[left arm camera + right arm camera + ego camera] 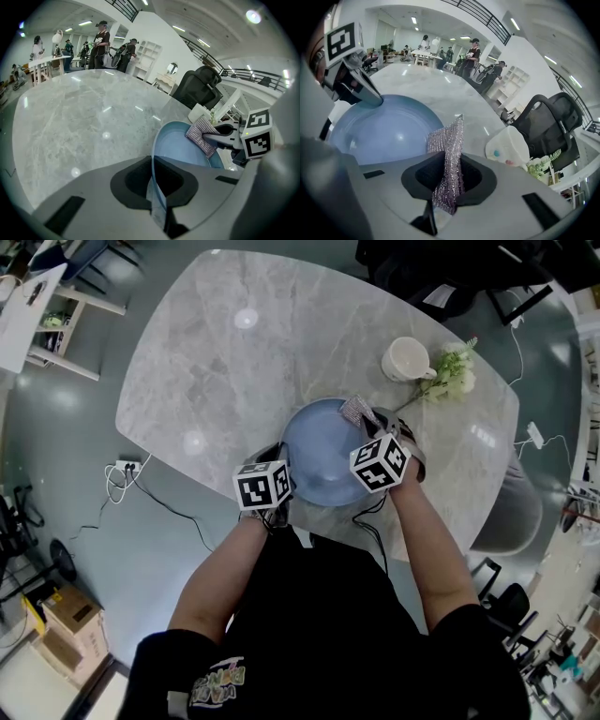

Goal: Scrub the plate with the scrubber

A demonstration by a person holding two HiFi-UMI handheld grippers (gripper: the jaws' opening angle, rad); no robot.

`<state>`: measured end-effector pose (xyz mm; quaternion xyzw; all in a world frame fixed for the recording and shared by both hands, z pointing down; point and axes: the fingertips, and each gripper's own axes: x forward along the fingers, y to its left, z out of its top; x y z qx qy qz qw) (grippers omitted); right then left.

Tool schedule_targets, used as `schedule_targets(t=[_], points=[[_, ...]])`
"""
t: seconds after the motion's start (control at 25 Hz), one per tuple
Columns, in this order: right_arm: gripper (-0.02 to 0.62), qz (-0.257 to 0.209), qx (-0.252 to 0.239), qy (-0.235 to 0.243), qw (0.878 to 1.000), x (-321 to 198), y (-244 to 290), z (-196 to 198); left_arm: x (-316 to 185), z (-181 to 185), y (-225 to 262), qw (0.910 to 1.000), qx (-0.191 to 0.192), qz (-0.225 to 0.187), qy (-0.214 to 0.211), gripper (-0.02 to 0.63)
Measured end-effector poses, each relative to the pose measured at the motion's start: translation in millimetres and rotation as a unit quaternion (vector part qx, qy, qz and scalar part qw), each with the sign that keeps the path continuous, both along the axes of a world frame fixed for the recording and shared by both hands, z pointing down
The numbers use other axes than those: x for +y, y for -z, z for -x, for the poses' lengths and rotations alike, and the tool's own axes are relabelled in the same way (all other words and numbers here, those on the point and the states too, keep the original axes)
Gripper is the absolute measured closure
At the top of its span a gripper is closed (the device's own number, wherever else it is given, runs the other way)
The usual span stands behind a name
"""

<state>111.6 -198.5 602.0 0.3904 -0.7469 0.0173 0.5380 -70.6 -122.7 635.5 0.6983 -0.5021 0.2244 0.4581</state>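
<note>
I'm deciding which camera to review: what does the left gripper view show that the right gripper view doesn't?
Left only: the plate's rim clamped edge-on in the left tongs. Right only: the scrubber's weave close up in the right tongs, and the left tongs from outside. Both: blue plate, scrubber, marble table.

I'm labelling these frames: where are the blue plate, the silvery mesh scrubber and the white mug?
Round blue plate (323, 457), head view, centre.
Silvery mesh scrubber (447, 140), right gripper view, upper flap.
White ceramic mug (405, 359), head view, side.
</note>
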Motion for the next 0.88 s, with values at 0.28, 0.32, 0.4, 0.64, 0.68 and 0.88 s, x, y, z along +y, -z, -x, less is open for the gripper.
schedule_targets(t=[0.28,0.32,0.4,0.64,0.68,0.88], points=[[0.515,-0.017,-0.043,-0.052,0.998,6.4,12.4,-12.8,1.0,-0.3,0.7,1.0,-0.003,0.003,0.008,0.581],[0.516,-0.021,-0.048,-0.06,0.997,7.7,14.3,-15.4,1.2,-0.6,0.8,1.0,-0.003,0.003,0.008,0.581],[0.517,-0.027,-0.059,-0.074,0.995,10.6,17.3,-19.5,1.5,-1.0,0.6,0.9999,-0.002,0.004,0.011,0.581],[0.52,-0.011,-0.145,-0.102,0.984,27.0,27.3,-8.1,2.0,-0.1,1.1,0.9998,-0.003,0.0,0.021,0.581],[0.52,0.004,-0.167,-0.106,0.98,32.2,27.3,-1.8,1.8,0.1,1.0,0.9997,-0.003,0.0,0.023,0.581],[0.52,0.085,-0.244,-0.11,0.96,67.9,19.3,39.0,1.2,-1.0,0.1,0.9996,-0.004,-0.001,0.028,0.58]])
